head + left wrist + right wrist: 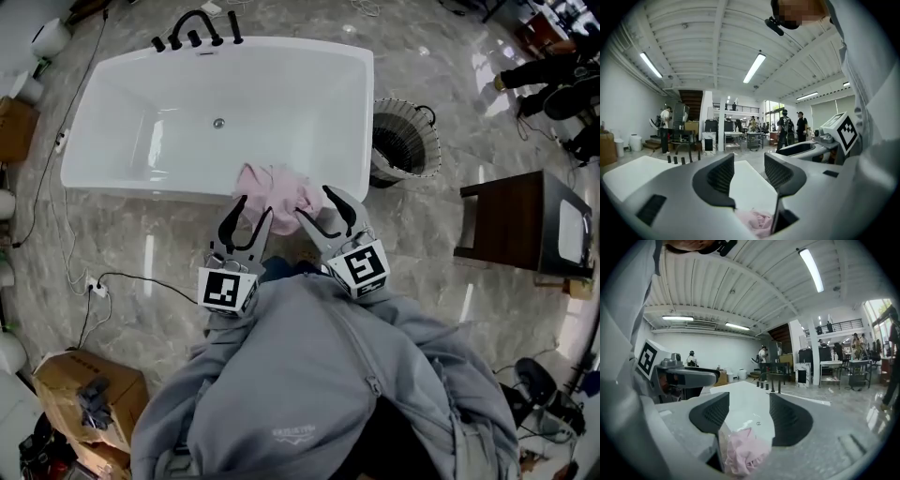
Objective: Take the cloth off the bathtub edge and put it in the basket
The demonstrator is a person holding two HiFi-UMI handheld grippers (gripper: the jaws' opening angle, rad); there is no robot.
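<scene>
Though outside both gripper views, basket (424, 155) far right; our left gripper (255, 208), right gripper (315, 204) part-open, empty, over cloth (277, 187).

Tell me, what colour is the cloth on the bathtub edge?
Pale pink. The cloth shows best in the head view.

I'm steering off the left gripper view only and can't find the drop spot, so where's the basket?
Observer: The basket stands on the floor just past the right end of the bathtub.
Operator: Is the right gripper open?
Observer: Yes, the right gripper has its jaws apart, with the pink cloth low between them, ungripped.
Operator: Where on the rim is the cloth?
Observer: On the near rim, toward the basket end.
</scene>
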